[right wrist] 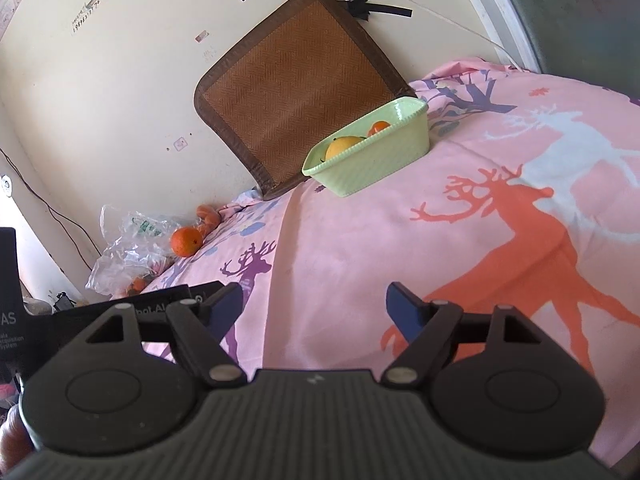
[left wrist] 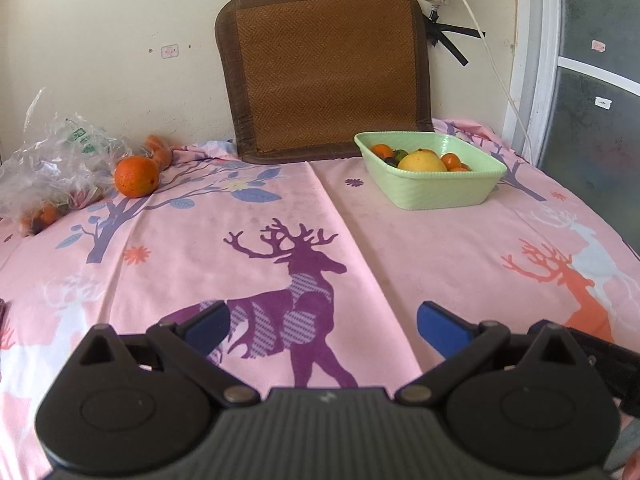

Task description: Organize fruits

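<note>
The left gripper [left wrist: 323,328] sits low in the frame, level, fingers spread wide and empty above the pink deer-print cloth [left wrist: 280,220]. The right gripper [right wrist: 314,308] is likewise wide apart, holding nothing, its view tilted. A loose orange [left wrist: 136,176] lies at left beside a plastic bag [left wrist: 52,160]; the green basket [left wrist: 432,192] of fruit sits upper right

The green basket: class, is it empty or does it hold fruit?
Holds fruit. The green basket contains a large yellow fruit and several small oranges below its rim.
</note>
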{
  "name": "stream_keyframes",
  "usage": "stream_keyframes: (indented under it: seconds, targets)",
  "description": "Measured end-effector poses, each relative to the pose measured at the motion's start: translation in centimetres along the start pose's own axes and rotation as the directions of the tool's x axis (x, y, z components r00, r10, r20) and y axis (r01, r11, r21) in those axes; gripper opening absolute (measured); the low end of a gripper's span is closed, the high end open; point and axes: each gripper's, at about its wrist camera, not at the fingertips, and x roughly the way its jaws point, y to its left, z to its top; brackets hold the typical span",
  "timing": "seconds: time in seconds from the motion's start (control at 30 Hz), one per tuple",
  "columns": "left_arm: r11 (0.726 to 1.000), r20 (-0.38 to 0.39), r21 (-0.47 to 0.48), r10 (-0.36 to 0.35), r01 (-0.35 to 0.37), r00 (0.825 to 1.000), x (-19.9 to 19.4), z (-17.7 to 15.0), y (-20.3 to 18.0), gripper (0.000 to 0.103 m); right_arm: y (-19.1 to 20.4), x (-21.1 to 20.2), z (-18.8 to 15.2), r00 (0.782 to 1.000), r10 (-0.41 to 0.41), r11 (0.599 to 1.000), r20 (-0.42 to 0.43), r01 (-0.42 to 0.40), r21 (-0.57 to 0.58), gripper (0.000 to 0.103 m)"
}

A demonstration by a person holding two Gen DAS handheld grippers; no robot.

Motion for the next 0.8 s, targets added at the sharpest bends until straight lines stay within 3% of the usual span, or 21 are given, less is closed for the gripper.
stream_keyframes:
  seconds: [0.3, 0.8]
  targets:
    - [0.996, 0.046, 0.057, 0.065, -0.068, 0.997, -0.5, -0.3, -0.2, 0.103, -0.4, 0.3, -0.1, 0.998, -0.053, 0.998, 0.031, 0.052, 0.019, 0.082]
    - [0.991, 0.138, 0.121, 0.032, -0.049, 0.990, -1.0, -0.1, 1.0, 0.103, 0.9, 1.9, 0.3, 0.975, -0.209, 0.978, 0.076, 0.209, 0.013, 0.082]
